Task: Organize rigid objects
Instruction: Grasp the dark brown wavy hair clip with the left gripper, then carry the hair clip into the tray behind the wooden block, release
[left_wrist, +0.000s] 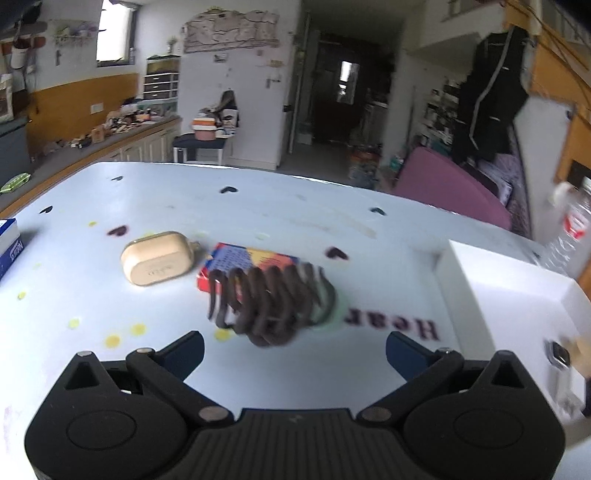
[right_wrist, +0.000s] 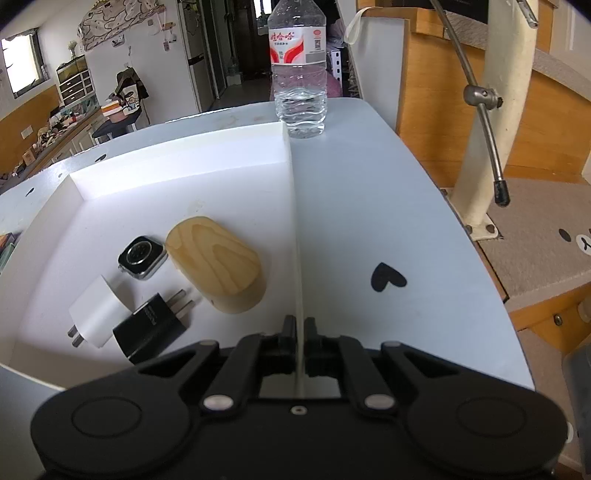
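Note:
In the left wrist view my left gripper (left_wrist: 294, 349) is open and empty, just short of a dark brown claw hair clip (left_wrist: 269, 304) on the white table (left_wrist: 258, 206). Behind the clip lie a colourful card box (left_wrist: 251, 264) and a beige earbud case (left_wrist: 157, 257). The white tray (left_wrist: 509, 291) stands to the right. In the right wrist view my right gripper (right_wrist: 300, 326) is shut on the right wall of the white tray (right_wrist: 295, 221). Inside the tray lie a wooden oval block (right_wrist: 216, 264), a watch body (right_wrist: 142, 256), a white charger (right_wrist: 98, 312) and a black charger (right_wrist: 155, 325).
A water bottle (right_wrist: 299, 70) stands on the table behind the tray's far right corner. A blue and white box (left_wrist: 9, 245) lies at the table's left edge. A wooden cabinet and a white post (right_wrist: 495, 110) stand right of the table.

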